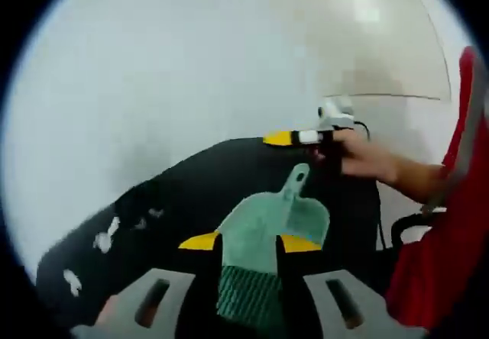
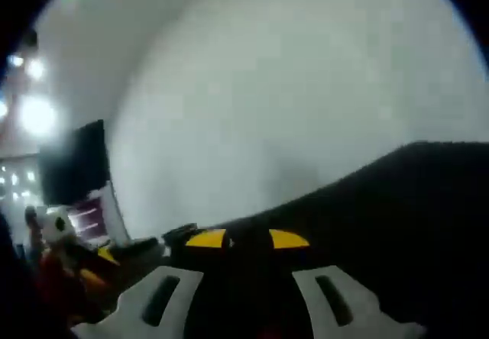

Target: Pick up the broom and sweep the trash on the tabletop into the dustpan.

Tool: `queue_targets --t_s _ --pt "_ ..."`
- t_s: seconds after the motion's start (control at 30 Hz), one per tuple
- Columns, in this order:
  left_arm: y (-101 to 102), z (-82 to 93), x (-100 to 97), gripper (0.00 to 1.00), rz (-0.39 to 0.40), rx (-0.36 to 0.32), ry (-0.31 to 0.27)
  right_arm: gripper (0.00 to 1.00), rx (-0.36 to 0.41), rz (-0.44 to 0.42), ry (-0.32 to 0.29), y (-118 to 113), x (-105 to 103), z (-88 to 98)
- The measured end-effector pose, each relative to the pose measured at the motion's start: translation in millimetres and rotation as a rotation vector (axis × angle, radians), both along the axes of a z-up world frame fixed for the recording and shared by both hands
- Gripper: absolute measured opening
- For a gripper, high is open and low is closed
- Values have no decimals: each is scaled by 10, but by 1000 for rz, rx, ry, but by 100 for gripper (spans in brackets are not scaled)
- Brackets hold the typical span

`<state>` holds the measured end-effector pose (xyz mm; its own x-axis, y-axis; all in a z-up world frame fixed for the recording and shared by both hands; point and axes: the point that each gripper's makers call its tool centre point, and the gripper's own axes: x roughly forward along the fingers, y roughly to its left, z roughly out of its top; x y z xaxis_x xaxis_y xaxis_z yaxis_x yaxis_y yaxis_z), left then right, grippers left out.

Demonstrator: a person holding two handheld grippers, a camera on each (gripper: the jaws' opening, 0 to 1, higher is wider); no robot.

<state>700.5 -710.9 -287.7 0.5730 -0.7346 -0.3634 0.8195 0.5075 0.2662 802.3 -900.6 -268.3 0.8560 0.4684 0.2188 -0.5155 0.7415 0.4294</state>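
A green dustpan (image 1: 267, 228) lies between my left gripper's (image 1: 249, 243) yellow-tipped jaws, its handle pointing away and its ribbed end close to the camera; the jaws are shut on it above the black tabletop (image 1: 191, 186). Several white scraps of trash (image 1: 103, 240) lie on the table's left part. My right gripper (image 1: 294, 137) hovers beyond the dustpan handle, held by a person's hand (image 1: 367, 159). In the right gripper view that gripper (image 2: 247, 239) has its jaws apart over the black tabletop (image 2: 412, 217), with nothing seen between them.
A red sleeve (image 1: 451, 240) fills the right side of the left gripper view, with a black chair arm (image 1: 409, 223) below it. A pale wall stands behind the table. A dark screen (image 2: 72, 163) and blurred white and yellow shapes (image 2: 57, 228) sit at the left.
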Motion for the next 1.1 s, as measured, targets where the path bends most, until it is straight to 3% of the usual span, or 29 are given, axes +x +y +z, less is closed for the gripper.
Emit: queue_targets --t_s 0.1,0.2,0.27,0.3,0.4,0.43,0.5,0.53,0.7,0.73,0.8,0.83,0.9,1.1 --pt "-297 -76 40 26 -69 73 29 21 58 56 57 13 -28 -123" --pt "-475 -193 72 31 -122 101 101 21 117 59 21 13 -33 -13" --pt "-530 -291 130 34 -121 114 151 21 159 52 13 5 -78 74" --pt "-510 -359 167 34 -106 147 163 21 144 74 -20 14 -128 102" --pt "-446 -513 235 34 -77 261 141 21 184 93 -19 -16 -149 109" --pt "-482 -510 217 33 -82 252 143 21 245 90 -4 -34 -147 137" --pt "-510 -493 239 26 -91 320 56 21 278 93 -20 -72 -165 172" --pt "-515 -512 238 23 -82 345 47 21 288 88 -19 -92 -164 173" --pt "-613 -662 215 15 -94 374 45 21 334 75 12 -216 -99 125" --pt "-602 -636 266 15 -71 384 5 21 339 77 5 -233 -101 138" --pt "-585 -620 264 14 -55 404 -23 21 349 82 4 -241 -107 140" --pt "-577 -566 280 14 -53 415 -71 21 351 84 3 -239 -112 140" --pt "-547 -470 271 14 -30 406 -114 21 359 84 5 -233 -123 140" --pt "-277 34 171 12 63 224 -156 21 359 84 11 -231 -113 132"
